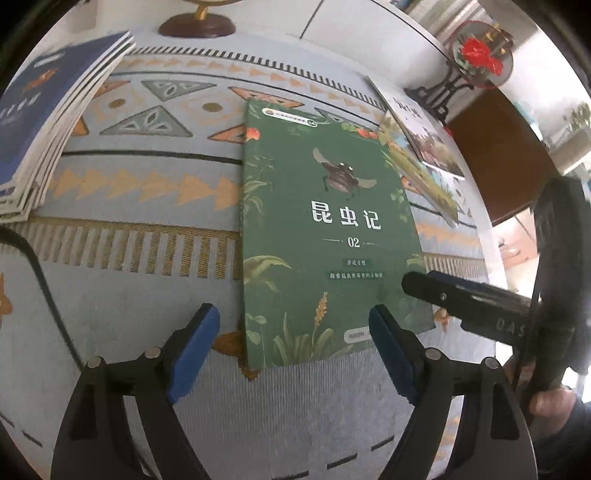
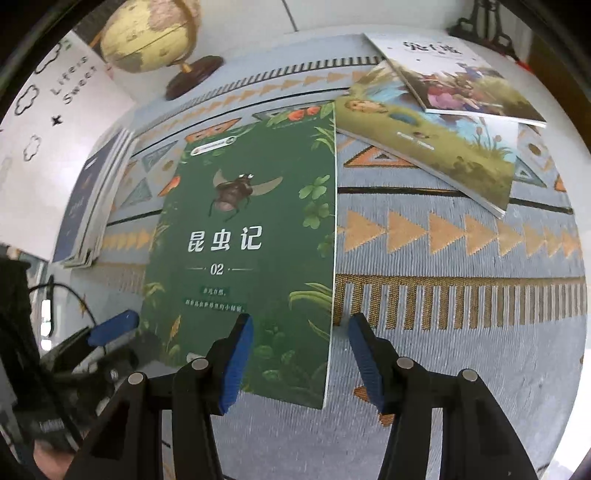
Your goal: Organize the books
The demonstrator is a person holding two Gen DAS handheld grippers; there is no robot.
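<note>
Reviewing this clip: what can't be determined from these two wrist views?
- Blue book stack: count and title unreadable, blurred and cut by the left wrist view's edge.
- Two illustrated books: titles too small; upper one overlaps the lower.
- Green book: small print unreadable.
- Globe: top cropped.

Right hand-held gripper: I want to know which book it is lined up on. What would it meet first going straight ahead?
Probably the green insect book: the right hand-held gripper straddles the book's right edge near its lower corner, jaws open. Depth is unclear.
</note>
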